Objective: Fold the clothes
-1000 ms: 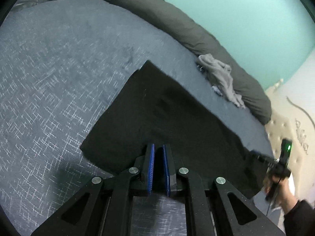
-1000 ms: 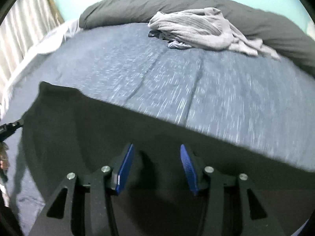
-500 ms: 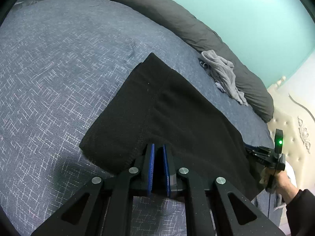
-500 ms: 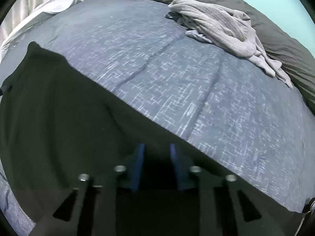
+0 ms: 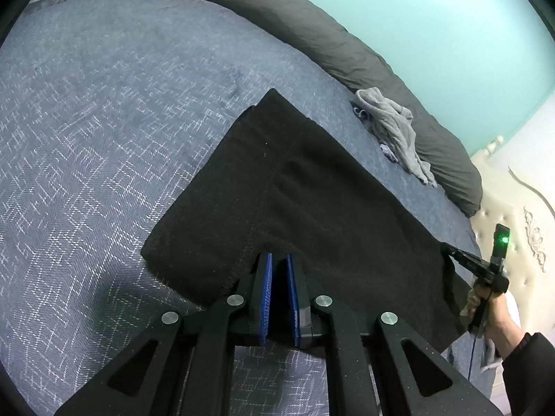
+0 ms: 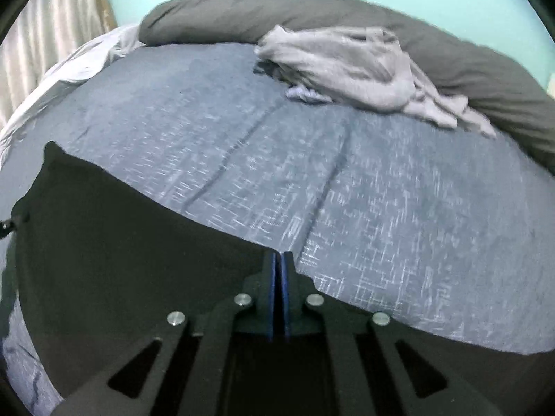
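A black garment (image 5: 312, 215) lies stretched across the blue-grey bed (image 5: 104, 121). My left gripper (image 5: 279, 260) is shut on its near edge, by a stitched seam. My right gripper (image 6: 278, 260) is shut on the garment's (image 6: 121, 260) other end; it also shows in the left wrist view (image 5: 451, 248) at the far right, held by a hand, pinching the cloth's corner. The cloth hangs taut between the two grippers, its far edge resting on the bed.
A crumpled grey garment (image 6: 357, 69) lies at the far side of the bed against a long dark grey bolster (image 5: 347, 52). A teal wall (image 5: 433, 17) and a cream tufted headboard (image 5: 520, 225) stand beyond. White bedding (image 6: 69, 69) sits at the left.
My right gripper has closed on the black garment's edge; a second ago its jaws were open over the cloth. My left gripper has kept its hold.
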